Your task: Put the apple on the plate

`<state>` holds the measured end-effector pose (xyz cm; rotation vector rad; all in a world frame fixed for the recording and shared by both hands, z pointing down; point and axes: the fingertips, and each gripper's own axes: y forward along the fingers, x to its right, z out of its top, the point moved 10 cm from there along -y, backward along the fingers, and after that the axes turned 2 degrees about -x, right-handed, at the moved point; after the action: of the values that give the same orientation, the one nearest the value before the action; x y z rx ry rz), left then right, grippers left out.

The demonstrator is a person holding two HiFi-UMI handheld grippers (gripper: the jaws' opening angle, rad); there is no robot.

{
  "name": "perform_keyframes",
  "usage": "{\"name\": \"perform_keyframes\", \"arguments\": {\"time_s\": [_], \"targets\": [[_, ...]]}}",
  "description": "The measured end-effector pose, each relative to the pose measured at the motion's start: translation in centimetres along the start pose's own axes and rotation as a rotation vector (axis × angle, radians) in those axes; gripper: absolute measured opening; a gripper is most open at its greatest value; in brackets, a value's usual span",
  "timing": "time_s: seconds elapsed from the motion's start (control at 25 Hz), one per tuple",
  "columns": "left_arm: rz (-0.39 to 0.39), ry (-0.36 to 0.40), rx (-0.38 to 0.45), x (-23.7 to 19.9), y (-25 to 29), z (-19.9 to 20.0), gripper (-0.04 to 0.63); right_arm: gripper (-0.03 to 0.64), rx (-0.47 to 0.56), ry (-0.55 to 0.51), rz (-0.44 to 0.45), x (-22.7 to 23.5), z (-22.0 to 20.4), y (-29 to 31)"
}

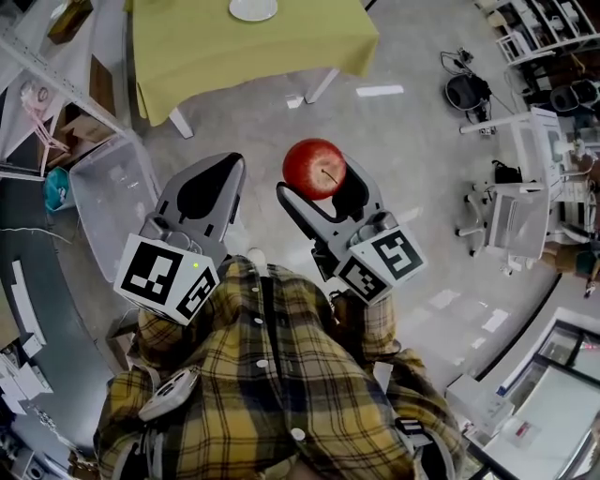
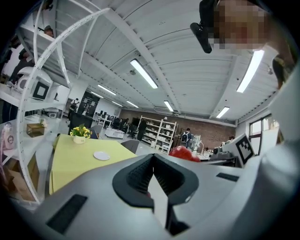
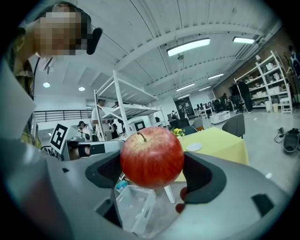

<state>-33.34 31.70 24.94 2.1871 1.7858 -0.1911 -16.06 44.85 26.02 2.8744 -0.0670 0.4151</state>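
A red apple (image 1: 315,168) sits clamped between the jaws of my right gripper (image 1: 321,180), held in the air above the floor. In the right gripper view the apple (image 3: 152,157) fills the gap between the dark pads, stem up. The white plate (image 1: 253,9) lies on the yellow table (image 1: 216,47), well ahead of both grippers; it shows small in the left gripper view (image 2: 101,155) and beyond the apple in the right gripper view (image 3: 194,147). My left gripper (image 1: 228,169) hangs beside the right one, shut with nothing in it (image 2: 153,165).
A clear plastic bin (image 1: 108,192) stands on the floor to the left, below the table's near corner. A pot of yellow flowers (image 2: 80,133) is on the table. White shelving (image 1: 37,103) lines the left side; equipment carts (image 1: 516,211) stand at the right.
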Motion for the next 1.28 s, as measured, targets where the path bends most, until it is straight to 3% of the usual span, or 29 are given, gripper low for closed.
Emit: {"name": "perform_keyframes", "arguments": {"time_s": [0.64, 1.0, 1.28], "targets": [[-0.061, 0.006, -0.016, -12.1, 7.3, 4.6, 0.008, 0.396, 0.022, -0.006, -0.057, 4.4, 4.6, 12.6], [-0.075, -0.016, -0.055, -14.5, 9.5, 4.8, 0.008, 0.396, 0.009, 0.028, -0.116, 6.5, 5.1, 13.8], [-0.035, -0.024, -0.052, -15.6, 12.7, 5.3, 0.008, 0.396, -0.009, 0.038, -0.095, 10.1, 5.9, 15.6]]}}
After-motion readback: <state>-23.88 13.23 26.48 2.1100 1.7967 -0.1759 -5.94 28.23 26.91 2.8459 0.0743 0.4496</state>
